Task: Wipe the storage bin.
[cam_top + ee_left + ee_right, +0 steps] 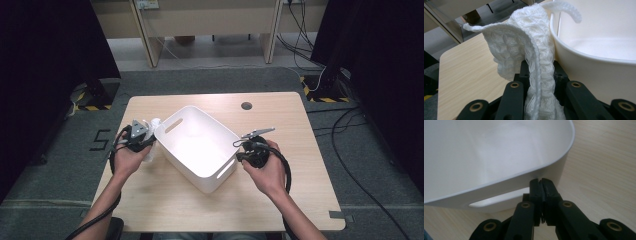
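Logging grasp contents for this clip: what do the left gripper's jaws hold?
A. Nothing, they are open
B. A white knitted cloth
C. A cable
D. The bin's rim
B: in the left gripper view the jaws of the left gripper are shut on the cloth, which stands up beside the bin.

Light wooden bench (165,195) with pale grain and rounded corners, standing on grey carpet floor (210,80). Small dark round hole (246,105) near the far edge, right of the middle. Small notch cut in the near right edge. Directly on the top, near the middle, a white plastic bin (200,172), turned at an angle to the bench edges, open side up, with slot handles in its short walls. Inside of the bin plain white. Close against its left wall, a white knitted cloth (524,47), lifted above the wood.
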Available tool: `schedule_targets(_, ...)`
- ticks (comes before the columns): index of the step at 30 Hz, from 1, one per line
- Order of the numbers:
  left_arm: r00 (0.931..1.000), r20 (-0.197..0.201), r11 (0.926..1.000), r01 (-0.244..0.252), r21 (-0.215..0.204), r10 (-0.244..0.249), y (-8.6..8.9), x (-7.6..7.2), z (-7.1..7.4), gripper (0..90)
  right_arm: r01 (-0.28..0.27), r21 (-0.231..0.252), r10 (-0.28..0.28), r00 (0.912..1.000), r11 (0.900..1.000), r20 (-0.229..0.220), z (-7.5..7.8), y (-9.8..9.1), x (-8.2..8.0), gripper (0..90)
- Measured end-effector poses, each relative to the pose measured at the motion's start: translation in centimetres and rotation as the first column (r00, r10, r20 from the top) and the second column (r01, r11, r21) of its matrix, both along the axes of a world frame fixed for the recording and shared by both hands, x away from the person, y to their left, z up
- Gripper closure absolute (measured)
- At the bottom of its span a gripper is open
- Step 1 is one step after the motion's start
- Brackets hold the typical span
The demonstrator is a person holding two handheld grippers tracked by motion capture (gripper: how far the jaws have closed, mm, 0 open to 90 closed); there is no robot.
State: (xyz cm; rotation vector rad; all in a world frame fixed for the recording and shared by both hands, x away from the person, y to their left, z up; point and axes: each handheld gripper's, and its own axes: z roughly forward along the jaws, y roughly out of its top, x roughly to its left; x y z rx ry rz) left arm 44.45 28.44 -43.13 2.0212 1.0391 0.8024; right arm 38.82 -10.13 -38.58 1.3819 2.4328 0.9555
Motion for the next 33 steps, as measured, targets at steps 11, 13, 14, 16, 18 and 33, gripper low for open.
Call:
schedule_targets(11,0.9998,-0.001,0.9997,0.022,0.009,-0.022,-0.1,-0.4,0.2,75.9,0.096,-0.017,-0.095,0.9951,0.9952,0.028,-0.1,0.0,3.3,88.4)
schedule_targets(13,0.9997,-0.002,0.9997,0.024,0.006,-0.024,-0.3,-0.7,0.2,75.8,0.142,-0.024,-0.141,0.9891,0.9896,0.042,-0.1,0.0,4.6,87.6)
schedule_targets(14,0.9996,-0.003,0.9996,0.027,0.005,-0.027,-0.4,-0.8,0.2,75.8,0.172,-0.023,-0.171,0.9841,0.9848,0.048,-0.2,0.0,5.4,86.8)
schedule_targets(16,0.9994,-0.001,0.9994,0.034,-0.001,-0.034,-0.8,-1.2,0.2,75.8,0.217,-0.011,-0.216,0.9756,0.9761,0.039,-0.2,-0.2,6.6,85.3)
schedule_targets(18,0.9988,0.000,0.9988,0.050,0.000,-0.050,-1.3,-1.6,0.2,75.8,0.254,-0.009,-0.254,0.9666,0.9671,0.038,-0.2,-0.6,7.8,83.0)
schedule_targets(33,0.9978,0.026,0.9981,0.062,0.008,-0.062,-2.7,-5.4,0.0,75.2,0.302,0.147,-0.317,0.9445,0.9419,0.087,2.1,-2.1,5.0,72.4)
